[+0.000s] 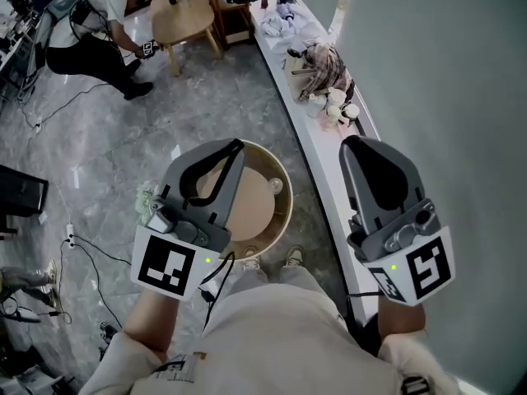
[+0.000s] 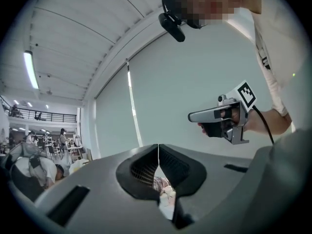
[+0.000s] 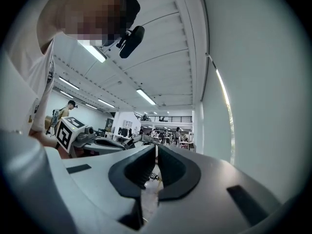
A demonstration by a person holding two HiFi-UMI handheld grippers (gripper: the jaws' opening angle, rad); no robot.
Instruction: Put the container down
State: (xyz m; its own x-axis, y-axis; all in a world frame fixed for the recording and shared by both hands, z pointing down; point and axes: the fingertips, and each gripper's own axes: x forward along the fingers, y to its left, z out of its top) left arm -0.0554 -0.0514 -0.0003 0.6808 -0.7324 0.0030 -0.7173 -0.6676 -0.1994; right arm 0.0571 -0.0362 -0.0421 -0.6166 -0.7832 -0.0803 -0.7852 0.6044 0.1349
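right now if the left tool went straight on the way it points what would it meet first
Probably the grey wall, above the cluttered ledge; nothing nearer shows, though depth is unclear.

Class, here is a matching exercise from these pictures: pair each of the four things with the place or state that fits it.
Things:
1. left gripper
2. round container
3. wooden table
4. plush toys

Places or states:
A. on the white ledge
B. jaws shut, nothing between them
C. on the floor, just ahead of the wearer's shoes
D. far off, beside a crouching person

Pairs: 1-B, 2-C, 3-D, 4-A.
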